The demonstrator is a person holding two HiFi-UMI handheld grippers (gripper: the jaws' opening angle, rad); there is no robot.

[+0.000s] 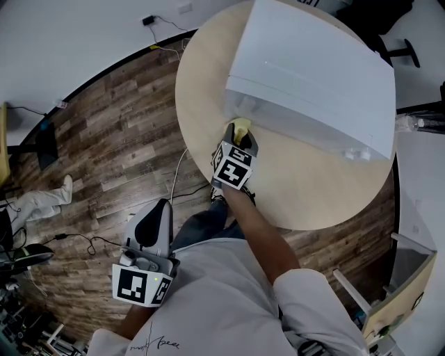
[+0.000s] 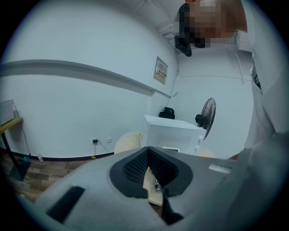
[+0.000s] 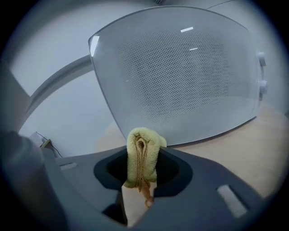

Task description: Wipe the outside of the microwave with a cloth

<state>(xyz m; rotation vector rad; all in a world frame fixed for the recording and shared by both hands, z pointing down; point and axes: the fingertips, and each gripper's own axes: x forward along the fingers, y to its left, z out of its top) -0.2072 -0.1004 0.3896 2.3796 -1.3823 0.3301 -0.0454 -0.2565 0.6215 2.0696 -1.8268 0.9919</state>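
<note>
A white microwave (image 1: 313, 76) stands on a round wooden table (image 1: 201, 90). In the head view my right gripper (image 1: 242, 136) sits at the lower left corner of the microwave's front, shut on a folded yellow cloth (image 1: 241, 128). The right gripper view shows that cloth (image 3: 143, 151) pinched upright in the right gripper (image 3: 143, 170), close to the mesh-patterned door (image 3: 180, 76). My left gripper (image 1: 160, 208) hangs low at my left side over the floor, far from the table. Its jaws stand together with nothing between them, and the left gripper (image 2: 149, 169) points toward the distant microwave (image 2: 174, 131).
Two knobs (image 3: 261, 70) sit at the door's right side. Cables (image 1: 177, 174) trail over the wooden floor left of the table, near a wall socket (image 1: 148, 20). A fan (image 2: 207, 113) stands behind the microwave. A white desk (image 1: 424, 181) adjoins the table at the right. Another person's leg (image 1: 42, 201) lies at the far left.
</note>
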